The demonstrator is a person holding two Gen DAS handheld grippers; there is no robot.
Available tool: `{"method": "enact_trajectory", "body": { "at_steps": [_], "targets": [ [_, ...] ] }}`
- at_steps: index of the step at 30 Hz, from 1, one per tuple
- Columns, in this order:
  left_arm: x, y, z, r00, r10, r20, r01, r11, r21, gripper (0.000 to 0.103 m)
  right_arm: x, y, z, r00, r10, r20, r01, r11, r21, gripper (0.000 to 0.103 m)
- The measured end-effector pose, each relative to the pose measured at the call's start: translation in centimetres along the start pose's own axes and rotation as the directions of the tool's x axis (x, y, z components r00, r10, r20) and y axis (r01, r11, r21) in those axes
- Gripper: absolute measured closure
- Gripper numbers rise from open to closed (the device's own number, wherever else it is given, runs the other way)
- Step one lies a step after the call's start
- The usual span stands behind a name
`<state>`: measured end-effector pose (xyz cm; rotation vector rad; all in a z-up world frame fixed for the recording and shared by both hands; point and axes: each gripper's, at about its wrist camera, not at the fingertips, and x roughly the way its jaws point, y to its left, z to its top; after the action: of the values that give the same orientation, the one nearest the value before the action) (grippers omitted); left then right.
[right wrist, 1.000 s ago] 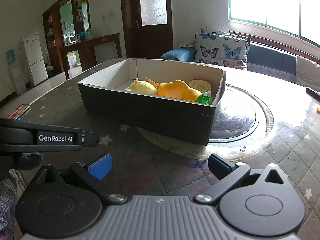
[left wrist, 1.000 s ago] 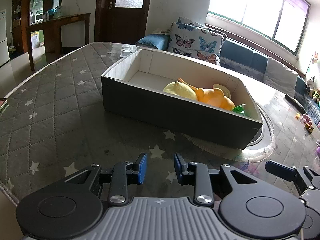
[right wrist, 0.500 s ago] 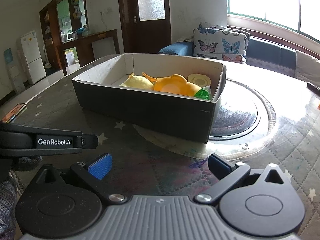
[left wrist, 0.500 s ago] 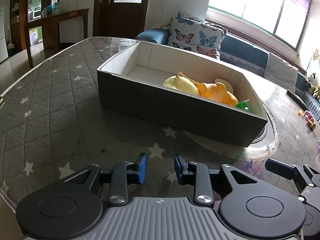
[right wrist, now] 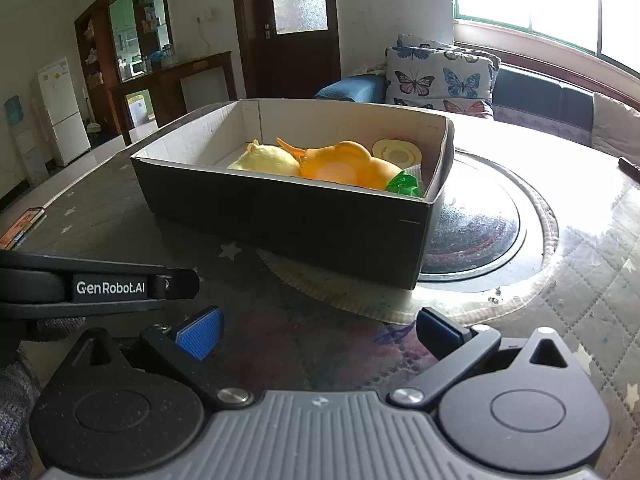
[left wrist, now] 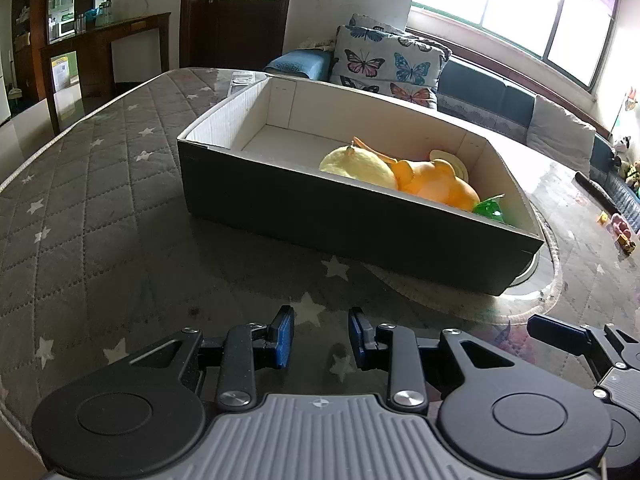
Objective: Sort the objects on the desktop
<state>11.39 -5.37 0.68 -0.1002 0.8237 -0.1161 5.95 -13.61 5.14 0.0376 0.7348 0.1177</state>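
While both grippers hang low over the table (left wrist: pixel 100 216), we note that neither holds anything. The left gripper (left wrist: pixel 320 338) has its jaws parted by a narrow gap, blue pads facing, with only the star-print cloth showing between them. The right gripper (right wrist: pixel 320 330) has its jaws spread wide, nothing between them either; in its view the left unit's black arm crosses the left edge, just beside it.

The box (left wrist: pixel 352 216), dark outside and white inside, sits on the table ahead of both grippers, apart from them. Its right end overlaps the round glass turntable (right wrist: pixel 488 236). Inside, crowded toward the right end, we see a yellow plush (right wrist: pixel 266 160) touching an orange duck (right wrist: pixel 344 166), a green item (right wrist: pixel 404 184) in the near right corner, and a pale round disc (right wrist: pixel 396 154) at the far wall. The box's left half shows bare floor.

Beyond the table we log a sofa with a butterfly cushion (left wrist: pixel 380 66).
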Motion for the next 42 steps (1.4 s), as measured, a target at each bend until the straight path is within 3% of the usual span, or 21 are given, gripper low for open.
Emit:
{"method": "enact_trajectory", "body": {
  "at_steps": [23, 42],
  "targets": [
    [1.7, -1.0, 1.4, 1.0, 0.007, -0.016, -0.006, 0.997, 0.083, 0.071, 1.9, -0.4, 0.9, 0.999, -0.005, -0.041, 0.006, 1.0, 0.015, 0.0],
    [2.6, -1.0, 1.7, 0.999, 0.013, -0.051, -0.008, 0.995, 0.098, 0.072, 2.5, -0.3, 0.9, 0.998, -0.023, -0.063, 0.023, 1.0, 0.002, 0.0]
  ]
}}
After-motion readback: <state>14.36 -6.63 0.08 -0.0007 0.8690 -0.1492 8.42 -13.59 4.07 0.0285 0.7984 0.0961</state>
